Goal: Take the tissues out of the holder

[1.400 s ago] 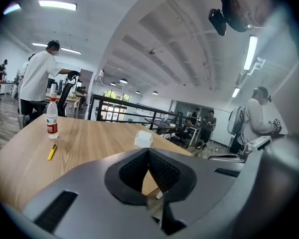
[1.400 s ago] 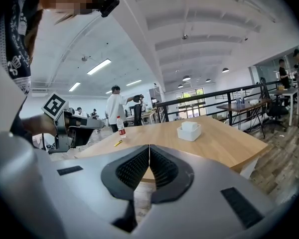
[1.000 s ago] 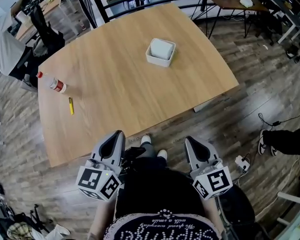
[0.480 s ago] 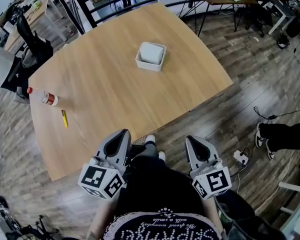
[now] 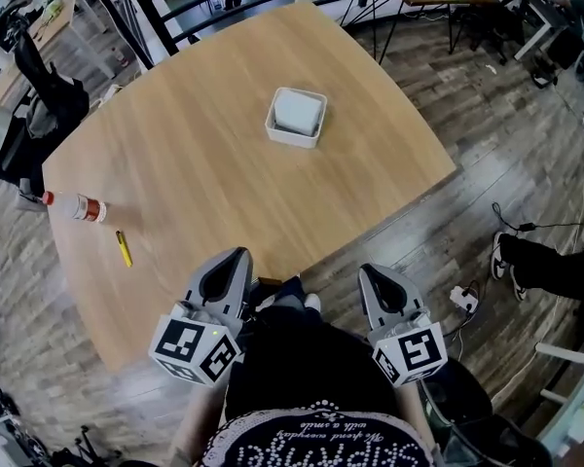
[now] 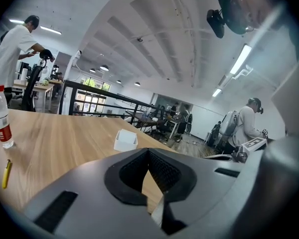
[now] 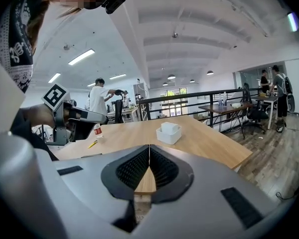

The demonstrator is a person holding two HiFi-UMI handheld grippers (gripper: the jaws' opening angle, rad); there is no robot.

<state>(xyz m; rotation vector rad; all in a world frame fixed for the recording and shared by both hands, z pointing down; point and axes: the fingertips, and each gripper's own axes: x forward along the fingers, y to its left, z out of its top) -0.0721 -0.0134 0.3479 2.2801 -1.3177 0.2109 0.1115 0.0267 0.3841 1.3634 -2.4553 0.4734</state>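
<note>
Left gripper (image 5: 232,261) and right gripper (image 5: 372,275): jaws pressed together, nothing held. Both have edged forward to the near edge of the table (image 5: 195,173). Tissues (image 5: 298,111) sit untouched in the holder (image 5: 281,135), well apart. Approach likely just starting.

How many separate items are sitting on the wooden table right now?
3: the white tissue holder near the middle, a plastic bottle standing near the left edge, and a yellow pen beside the bottle, nearer the person. Nothing seems hidden.
</note>
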